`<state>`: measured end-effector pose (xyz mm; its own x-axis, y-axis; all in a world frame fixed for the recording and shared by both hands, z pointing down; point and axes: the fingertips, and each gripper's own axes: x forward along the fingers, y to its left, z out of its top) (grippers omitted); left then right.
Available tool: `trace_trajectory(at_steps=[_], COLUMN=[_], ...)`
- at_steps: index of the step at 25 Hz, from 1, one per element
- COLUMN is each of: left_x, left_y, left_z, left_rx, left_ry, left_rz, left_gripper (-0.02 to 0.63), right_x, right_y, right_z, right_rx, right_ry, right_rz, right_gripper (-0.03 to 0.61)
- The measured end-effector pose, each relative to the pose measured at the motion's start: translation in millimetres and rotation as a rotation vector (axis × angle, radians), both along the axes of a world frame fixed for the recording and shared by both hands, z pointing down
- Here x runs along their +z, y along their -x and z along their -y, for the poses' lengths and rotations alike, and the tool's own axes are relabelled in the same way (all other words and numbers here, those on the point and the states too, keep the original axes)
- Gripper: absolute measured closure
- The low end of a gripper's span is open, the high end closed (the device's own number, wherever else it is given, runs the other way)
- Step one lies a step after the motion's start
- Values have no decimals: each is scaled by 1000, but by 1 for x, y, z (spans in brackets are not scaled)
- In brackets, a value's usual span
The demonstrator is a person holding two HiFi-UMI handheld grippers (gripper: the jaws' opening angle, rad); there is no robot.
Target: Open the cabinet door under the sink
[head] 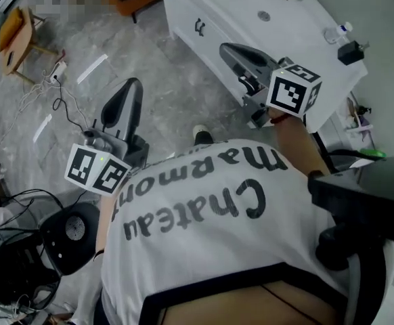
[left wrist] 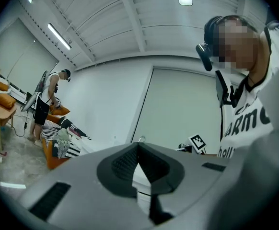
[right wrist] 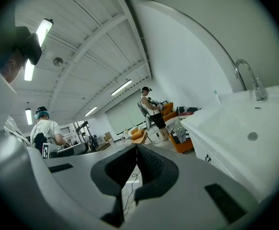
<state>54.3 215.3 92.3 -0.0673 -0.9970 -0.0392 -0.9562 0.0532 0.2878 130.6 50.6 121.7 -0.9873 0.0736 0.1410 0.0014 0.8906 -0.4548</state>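
The white sink cabinet [head: 210,19] stands at the upper right of the head view, with a dark handle [head: 199,26] on its front and the basin drain [head: 263,16] above. My right gripper [head: 227,49] hovers just off the cabinet front, shut and empty. My left gripper [head: 132,85] is over the grey floor to the left, also shut with nothing in it. In the right gripper view the closed jaws [right wrist: 135,151] point past the cabinet; its handle [right wrist: 207,158], the drain [right wrist: 252,136] and the faucet [right wrist: 247,78] lie to the right. The left gripper view shows closed jaws [left wrist: 138,148].
Cables [head: 61,103] trail across the floor near a wooden chair [head: 17,39]. Black equipment [head: 68,235] sits at the lower left. A small bottle [head: 337,32] and a black box [head: 351,51] stand on the countertop's end. Another person [right wrist: 151,111] stands by orange seats beyond.
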Motion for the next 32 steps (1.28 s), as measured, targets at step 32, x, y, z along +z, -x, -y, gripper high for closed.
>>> trace_trajectory(at_steps=[32], left_x=[23], left_y=[58], left_z=[194], left_rx=[208], left_ry=[45], left_rz=[-12], left_gripper=[606], right_x=[36], right_y=[39], right_z=[157], right_rx=[163], right_ry=[14], right_rz=[-26], right_gripper=[569])
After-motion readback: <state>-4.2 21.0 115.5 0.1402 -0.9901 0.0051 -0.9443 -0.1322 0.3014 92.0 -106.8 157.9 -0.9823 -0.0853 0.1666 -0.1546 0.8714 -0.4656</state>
